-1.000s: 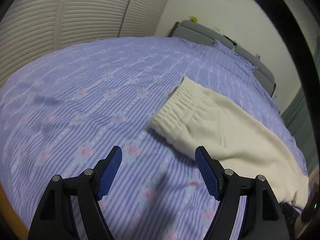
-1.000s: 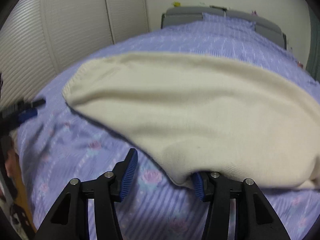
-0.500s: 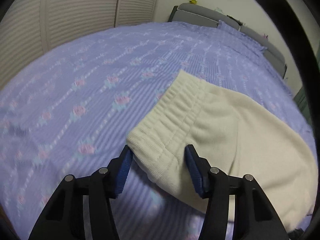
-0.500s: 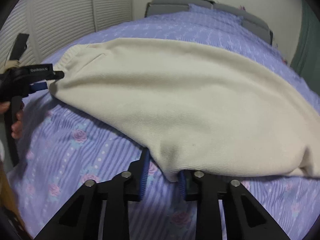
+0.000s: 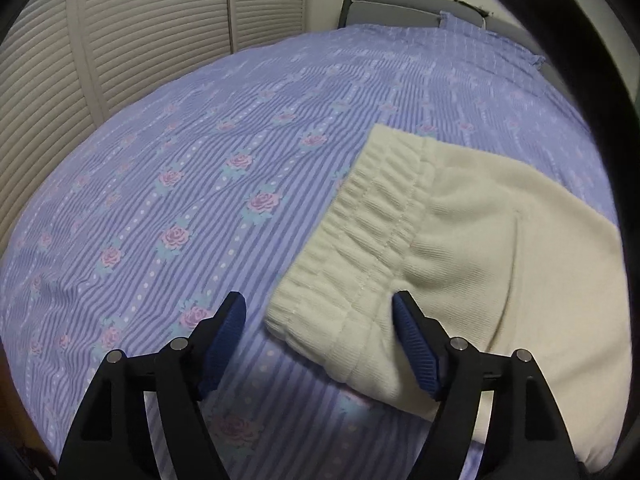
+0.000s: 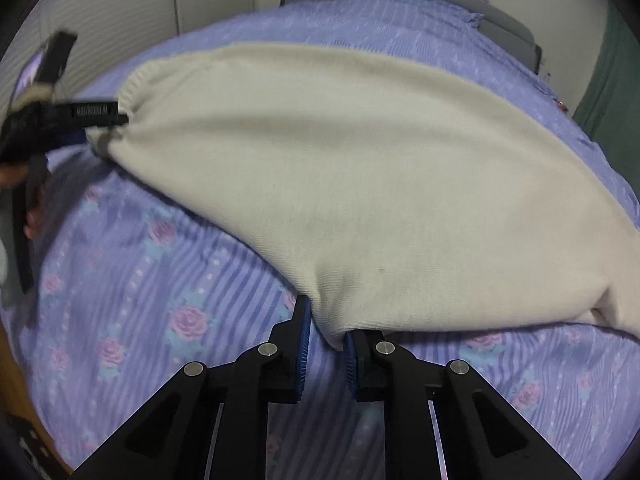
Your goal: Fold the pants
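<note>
Cream knit pants (image 5: pixel 460 240) lie on a purple flowered bedspread (image 5: pixel 200 184). In the left wrist view their elastic waistband (image 5: pixel 372 216) points at me and its near corner sits between the jaws of my open left gripper (image 5: pixel 320 320). In the right wrist view the pants (image 6: pixel 360 168) stretch across the bed. My right gripper (image 6: pixel 326 328) has its jaws narrowly apart around the near fabric corner; a slim gap shows. The left gripper (image 6: pixel 100 114) shows there at the waistband end.
White louvered closet doors (image 5: pixel 140 40) run along the left side of the bed. A grey headboard (image 5: pixel 400 4) stands at the far end. A green curtain (image 6: pixel 612 92) hangs at the right. The bed's wooden edge (image 6: pixel 16 380) is at lower left.
My left gripper moved up to the waistband corner, which now sits between its open jaws. My right gripper's jaws narrowed around the near fabric corner.
</note>
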The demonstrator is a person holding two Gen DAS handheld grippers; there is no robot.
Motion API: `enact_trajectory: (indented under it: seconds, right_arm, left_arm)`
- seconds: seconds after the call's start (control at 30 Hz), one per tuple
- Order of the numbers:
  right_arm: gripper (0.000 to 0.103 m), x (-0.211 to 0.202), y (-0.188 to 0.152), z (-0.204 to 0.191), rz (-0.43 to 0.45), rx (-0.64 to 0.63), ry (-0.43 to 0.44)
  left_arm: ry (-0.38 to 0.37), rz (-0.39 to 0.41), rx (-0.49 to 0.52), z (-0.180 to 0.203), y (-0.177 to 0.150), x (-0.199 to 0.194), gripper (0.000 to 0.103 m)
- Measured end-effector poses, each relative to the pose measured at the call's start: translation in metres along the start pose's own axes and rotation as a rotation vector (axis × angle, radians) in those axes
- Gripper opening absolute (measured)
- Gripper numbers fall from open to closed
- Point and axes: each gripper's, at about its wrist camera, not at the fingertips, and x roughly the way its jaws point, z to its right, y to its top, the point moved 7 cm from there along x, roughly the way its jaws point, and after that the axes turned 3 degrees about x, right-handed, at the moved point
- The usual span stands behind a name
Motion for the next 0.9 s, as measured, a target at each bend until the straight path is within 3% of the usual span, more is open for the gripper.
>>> enact_trajectory:
  seconds: [0.07, 0.1, 0.17, 0.2, 0.4, 0.57, 0.9]
  right_arm:
    - [0.025, -0.008, 0.003, 0.003, 0.026, 0.025, 0.000]
    - [0.036, -0.016, 0.002, 0.006, 0.036, 0.037, -0.009]
    - [0.043, -0.040, -0.001, 0.011, 0.086, 0.064, -0.026]
    - [0.046, -0.051, -0.004, 0.012, 0.096, 0.062, -0.031]
    - [0.046, -0.140, -0.013, 0.039, 0.305, 0.065, 0.000]
    - [0.046, -0.189, -0.024, 0.117, 0.397, 0.152, -0.040]
    - [0.046, -0.232, -0.068, 0.308, 0.444, 0.331, -0.182]
  left_arm:
    - [-0.017, 0.037, 0.011, -0.002, 0.001, -0.020, 0.077]
    - [-0.017, 0.058, 0.009, -0.010, 0.000, -0.030, 0.079]
    - [0.033, 0.158, -0.006, -0.023, 0.001, -0.066, 0.082]
    - [0.023, 0.201, 0.005, -0.025, 0.000, -0.081, 0.087]
    - [-0.054, 0.336, 0.151, -0.002, -0.030, -0.183, 0.087]
    - [-0.134, 0.378, 0.263, 0.063, -0.076, -0.237, 0.088]
    - [-0.334, 0.387, 0.456, 0.226, -0.140, -0.282, 0.091]
